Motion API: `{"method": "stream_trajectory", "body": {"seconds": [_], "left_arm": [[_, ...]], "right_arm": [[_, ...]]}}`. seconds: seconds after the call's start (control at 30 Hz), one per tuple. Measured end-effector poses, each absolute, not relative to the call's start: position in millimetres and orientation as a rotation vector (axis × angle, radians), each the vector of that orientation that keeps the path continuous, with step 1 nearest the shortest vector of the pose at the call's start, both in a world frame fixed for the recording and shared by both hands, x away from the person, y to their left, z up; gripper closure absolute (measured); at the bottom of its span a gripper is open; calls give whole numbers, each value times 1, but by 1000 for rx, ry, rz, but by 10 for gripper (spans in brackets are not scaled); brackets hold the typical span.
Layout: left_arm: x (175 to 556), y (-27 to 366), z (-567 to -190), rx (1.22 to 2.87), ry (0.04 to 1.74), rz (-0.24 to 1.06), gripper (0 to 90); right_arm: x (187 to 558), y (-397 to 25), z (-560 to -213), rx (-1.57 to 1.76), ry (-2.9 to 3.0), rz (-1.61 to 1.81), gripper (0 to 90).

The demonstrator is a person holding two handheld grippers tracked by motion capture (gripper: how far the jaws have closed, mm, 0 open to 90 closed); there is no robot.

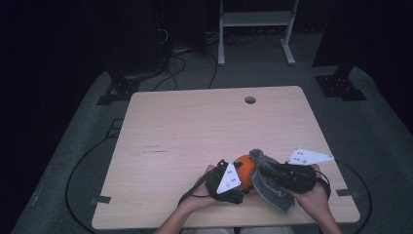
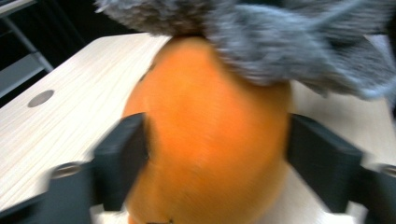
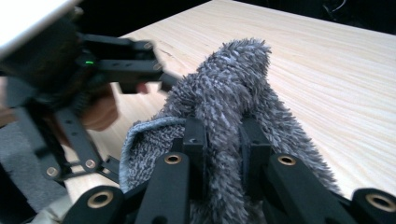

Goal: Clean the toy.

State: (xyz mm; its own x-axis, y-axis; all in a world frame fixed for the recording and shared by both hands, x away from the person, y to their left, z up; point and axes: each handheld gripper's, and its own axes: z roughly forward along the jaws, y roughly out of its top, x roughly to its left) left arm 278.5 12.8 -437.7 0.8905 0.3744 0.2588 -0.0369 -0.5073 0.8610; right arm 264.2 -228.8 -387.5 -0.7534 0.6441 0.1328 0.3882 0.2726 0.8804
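Orange ball (image 2: 205, 135) sits between left hand-held gripper (image 2: 217, 154) jaws, cloth (image 3: 233, 102) pinched by the right (image 3: 223, 140).

Light wood table (image 1: 195, 126) is standing on grey carpet, 1 round hole (image 1: 250, 100) sitting near its far edge. Orange ball (image 1: 245, 170) and grey cloth (image 1: 270, 185) are sitting at the near edge, right of centre, touching each other; rest of the top is lying bare.

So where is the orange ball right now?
In the high view the orange ball sits at the table's near edge, between the left tongs, with the grey cloth draped over its right side.
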Motion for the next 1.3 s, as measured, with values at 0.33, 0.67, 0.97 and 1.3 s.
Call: {"method": "stream_trajectory", "body": {"seconds": [0.33,0.67,0.97,1.3], "left_arm": [[284,19,-435,2037,253,543,328],[294,41,-420,2122,431,715,312],[294,55,-413,2178,280,379,231],[326,47,-388,2164,209,369,181]], "right_arm": [[271,-226,-385,947,2300,1493,754],[324,-192,-380,1050,2302,1560,756],[319,-210,-411,1077,2425,1515,753],[299,-230,-431,985,2512,1585,747]]}}
